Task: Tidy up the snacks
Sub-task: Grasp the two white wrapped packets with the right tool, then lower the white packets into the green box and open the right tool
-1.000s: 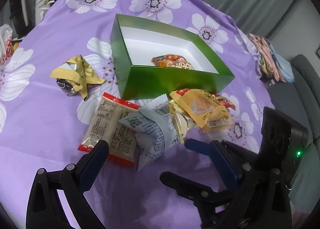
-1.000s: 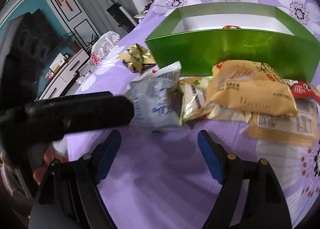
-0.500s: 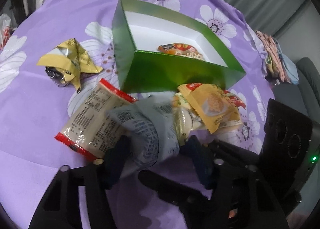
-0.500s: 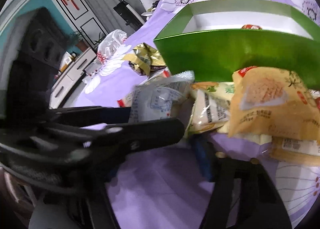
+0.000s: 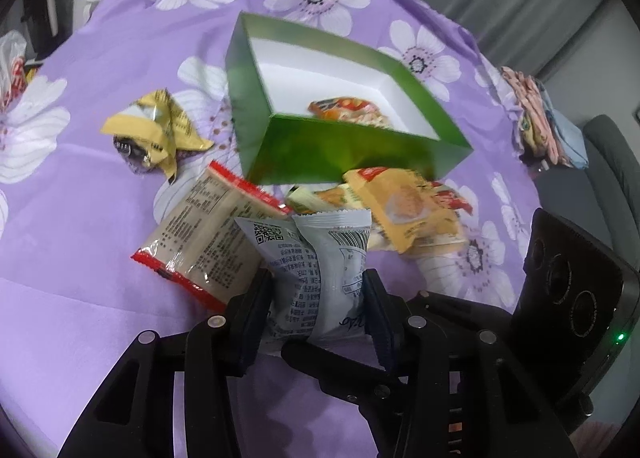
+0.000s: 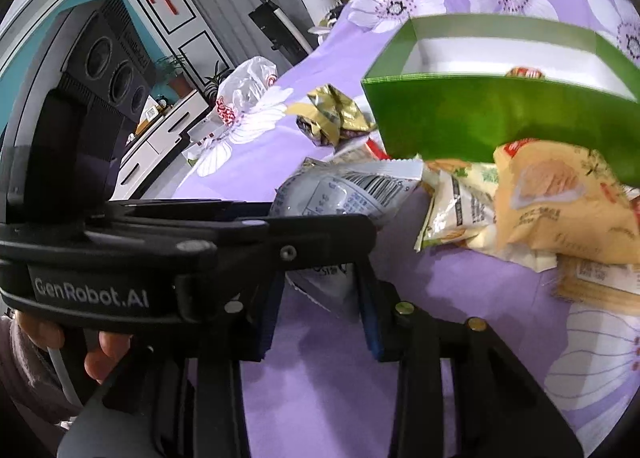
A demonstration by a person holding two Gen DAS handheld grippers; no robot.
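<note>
My left gripper (image 5: 316, 294) is shut on a pale blue-grey snack packet (image 5: 316, 266), held just above the purple cloth. The packet also shows in the right wrist view (image 6: 344, 189), with the left gripper's body across the frame. My right gripper (image 6: 320, 310) is open and empty, right behind the packet's lower end. A green box (image 5: 340, 153) with a white inside stands beyond and holds one orange packet (image 5: 348, 109). In front of it lie a beige red-edged packet (image 5: 208, 234), a yellow packet (image 5: 404, 209) and others under it.
A crumpled gold wrapper (image 5: 152, 133) lies left of the box. A stack of cloths (image 5: 536, 117) sits at the table's far right edge. A white plastic bag (image 6: 248, 85) lies at the left edge. The floral purple tablecloth (image 5: 100, 278) covers the table.
My left gripper moved forward and closed on the blue-grey packet. My right gripper came in close behind it and its fingers narrowed.
</note>
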